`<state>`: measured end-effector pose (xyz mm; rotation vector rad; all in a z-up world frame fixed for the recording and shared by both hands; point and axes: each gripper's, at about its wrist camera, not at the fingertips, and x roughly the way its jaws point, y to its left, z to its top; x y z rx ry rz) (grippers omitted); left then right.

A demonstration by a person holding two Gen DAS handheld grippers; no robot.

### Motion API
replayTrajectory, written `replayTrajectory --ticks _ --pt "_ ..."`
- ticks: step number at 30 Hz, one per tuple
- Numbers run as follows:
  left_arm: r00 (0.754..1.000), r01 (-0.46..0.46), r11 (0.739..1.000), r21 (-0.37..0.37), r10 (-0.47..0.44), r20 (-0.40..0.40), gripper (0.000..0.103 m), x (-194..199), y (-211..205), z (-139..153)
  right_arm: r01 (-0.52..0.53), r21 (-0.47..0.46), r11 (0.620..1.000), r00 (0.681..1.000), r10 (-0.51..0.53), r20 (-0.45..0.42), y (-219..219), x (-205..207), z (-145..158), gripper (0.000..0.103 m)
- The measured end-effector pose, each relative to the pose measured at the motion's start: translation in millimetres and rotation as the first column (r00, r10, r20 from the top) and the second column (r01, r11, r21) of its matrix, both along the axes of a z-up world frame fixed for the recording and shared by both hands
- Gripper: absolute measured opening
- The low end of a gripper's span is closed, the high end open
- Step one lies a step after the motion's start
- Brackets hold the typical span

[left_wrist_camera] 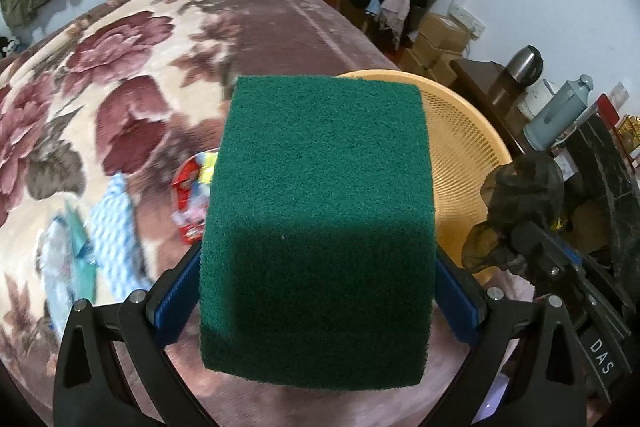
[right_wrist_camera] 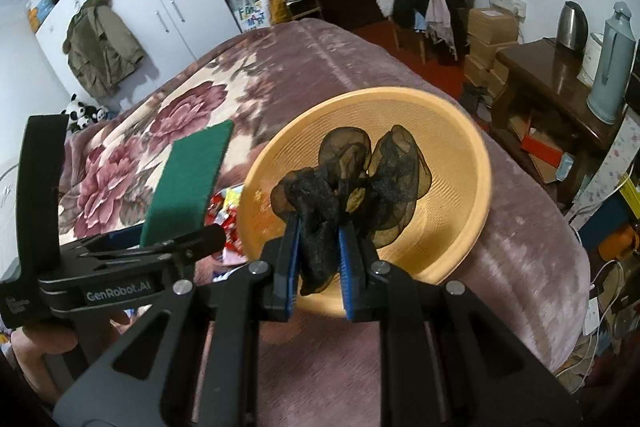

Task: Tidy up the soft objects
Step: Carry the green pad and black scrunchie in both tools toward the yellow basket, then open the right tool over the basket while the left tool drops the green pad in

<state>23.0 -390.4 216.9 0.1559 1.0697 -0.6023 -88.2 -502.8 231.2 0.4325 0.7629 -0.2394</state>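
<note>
My left gripper is shut on a green scouring pad, held flat above the bed just left of the orange mesh basket. The pad also shows in the right wrist view. My right gripper is shut on a black sheer mesh bow and holds it over the near side of the basket. The bow also shows in the left wrist view. The basket's inside looks empty under the bow.
Several soft items lie on the floral blanket: a blue checked cloth, a teal cloth and a red snack packet. A wooden side table with a kettle and flask stands right of the bed.
</note>
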Motion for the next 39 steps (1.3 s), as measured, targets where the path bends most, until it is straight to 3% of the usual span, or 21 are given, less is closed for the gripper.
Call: replayTrajectory --ticks 10,20,23,25,28,32,35,39 --pt "0.999 0.030 0.999 -0.019 -0.031 -0.039 0.102 26 -52 -14 0.028 0.056 0.998 0.999 -0.027 -0.018 -39 22 -12 0.017" --pt "0.991 0.055 0.998 -0.042 -0.059 -0.119 0.102 42 -66 -35 0.059 0.090 0.994 0.997 -0.055 -0.050 -54 26 -25 0.021" --pt "0.992 0.032 0.998 -0.060 -0.039 -0.124 0.102 43 -61 -35 0.076 0.093 0.993 0.995 -0.069 -0.076 -59 27 -28 0.037" --pt "0.992 0.003 0.996 -0.085 -0.014 -0.127 0.102 44 -54 -35 0.100 0.102 0.990 0.992 -0.092 -0.085 -65 26 -30 0.063" --pt "0.993 0.007 0.997 -0.073 -0.016 -0.117 0.102 45 -48 -32 0.108 0.129 0.986 0.993 -0.100 -0.066 -69 22 -30 0.087" --pt "0.998 0.014 0.998 -0.054 -0.017 -0.056 0.103 39 -42 -23 0.090 0.123 0.988 0.995 -0.084 -0.058 -63 22 -27 0.090" --pt "1.000 0.008 0.998 -0.070 -0.010 -0.030 0.103 35 -34 -14 0.097 0.118 0.988 0.994 -0.091 -0.056 -61 22 -25 0.102" --pt "1.000 0.002 0.998 -0.068 -0.002 -0.001 0.103 32 -22 -6 0.103 0.112 0.988 0.994 -0.098 -0.049 -57 20 -22 0.103"
